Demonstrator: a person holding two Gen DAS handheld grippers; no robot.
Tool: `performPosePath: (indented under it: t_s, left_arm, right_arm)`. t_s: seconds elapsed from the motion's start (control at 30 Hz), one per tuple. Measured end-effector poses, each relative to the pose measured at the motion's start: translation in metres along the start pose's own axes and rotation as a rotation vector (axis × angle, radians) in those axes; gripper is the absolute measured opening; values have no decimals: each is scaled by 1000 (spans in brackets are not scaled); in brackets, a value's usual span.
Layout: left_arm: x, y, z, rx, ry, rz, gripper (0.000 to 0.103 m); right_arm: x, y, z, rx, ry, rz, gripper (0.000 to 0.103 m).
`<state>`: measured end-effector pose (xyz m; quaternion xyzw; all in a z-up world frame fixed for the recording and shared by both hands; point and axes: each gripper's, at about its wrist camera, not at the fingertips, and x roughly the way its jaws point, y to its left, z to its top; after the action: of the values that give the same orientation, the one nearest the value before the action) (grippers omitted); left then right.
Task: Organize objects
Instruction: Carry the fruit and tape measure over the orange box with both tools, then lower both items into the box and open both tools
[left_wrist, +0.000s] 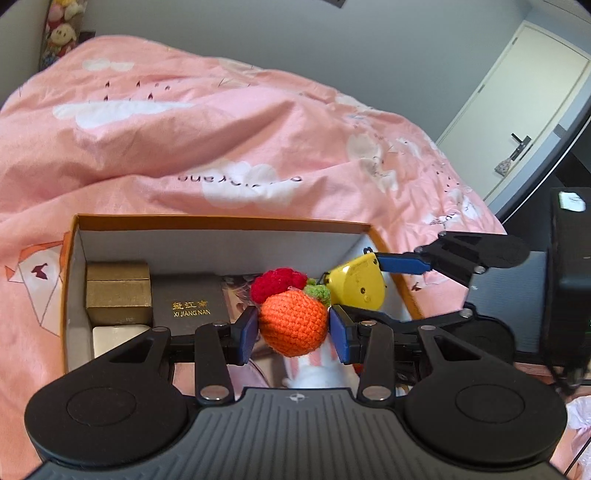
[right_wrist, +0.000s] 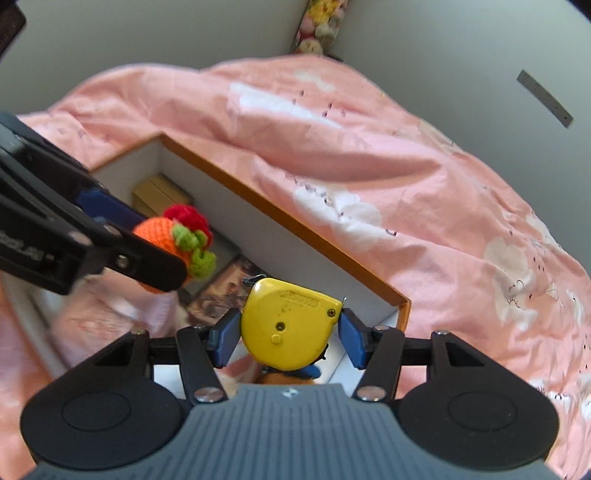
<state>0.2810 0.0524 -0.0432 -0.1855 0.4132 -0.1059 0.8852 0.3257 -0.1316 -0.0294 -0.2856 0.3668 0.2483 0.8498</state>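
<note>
Looking along the left gripper (left_wrist: 293, 334), the crocheted orange fruit (left_wrist: 293, 323) sits clamped between the blue pads, held above the open cardboard box (left_wrist: 221, 223) on the pink quilt (left_wrist: 184, 129). Being yarn, it should be light and squashy (it gives under pressure, so a hold across its round middle, as here, seems safest). A red knitted piece (left_wrist: 277, 284) is attached behind it. Inside the box lie a gold box (left_wrist: 118, 295), a dark case (left_wrist: 190, 304) and a white block (left_wrist: 114, 338).

Turning to the right wrist view, the right gripper (right_wrist: 288, 332) is closed on the yellow tape measure (right_wrist: 288, 323), pads pressing its two flat-edged sides, over the box's near corner. That casing looks hard, smooth and rather heavier, so it could slip if gripped loosely. The left gripper with its fruit shows at the left edge.
</note>
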Motion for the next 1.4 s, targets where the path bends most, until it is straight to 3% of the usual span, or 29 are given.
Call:
performPosePath:
  t_s: [0.33,0.73,0.83,0.93,1.17,1.27,1.4]
  left_arm:
    - [27,17,11,-36,30,-1,47]
    - [42,20,18,-52,61,-22,47]
    - [47,18,20,-55,73,-29,47]
    - [50,16,21,-59,84,-34,47]
    - [71,5,25,-68,119,-46,47]
    - [86,-1,27,-62,141,-31,47]
    - [103,-6,26,-73,181,-20,47]
  right_arm:
    - [74,-2,7,-70,149,-65,59]
    - [97,-8,6,-68,224,-79,61]
    - [92,-6,5,-82,213,-104,68]
    - [83,-6,3,-119,190,-136,68]
    - [31,-32,-1,18,59,-124,51]
    - [10,-39,-6,56,-4,-173,52]
    - [-1,-48,-13,109,-31,-176,52]
